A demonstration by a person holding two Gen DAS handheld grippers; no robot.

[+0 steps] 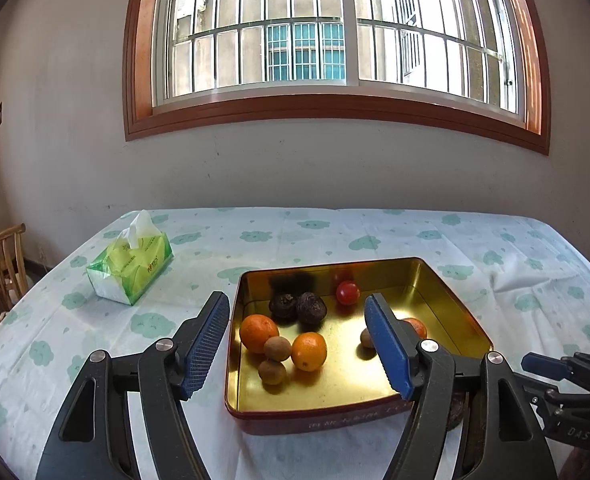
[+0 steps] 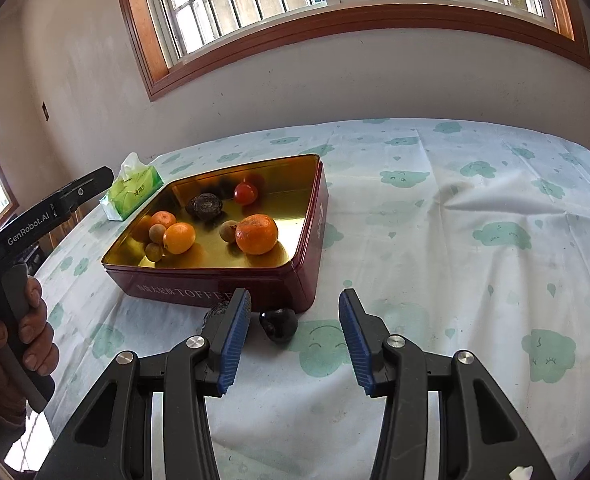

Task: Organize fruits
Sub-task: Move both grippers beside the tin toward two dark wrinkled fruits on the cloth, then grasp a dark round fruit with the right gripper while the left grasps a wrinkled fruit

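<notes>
A clouded tablecloth [image 2: 455,208] carries a red toffee tin [image 2: 255,284] at ten o'clock from the right gripper [image 2: 295,336], holding oranges [image 2: 257,234], a tomato [image 2: 245,193] and small brown fruits [image 1: 277,348]. Both grippers are spread and empty, the left gripper [image 1: 297,344] above the tin. A dark fruit [image 2: 279,324] lies outside against the tin's front wall, at twelve o'clock between the right fingers.

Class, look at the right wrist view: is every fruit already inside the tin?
No: a dark fruit lies on the tablecloth outside the tin, between the right gripper fingers.
</notes>
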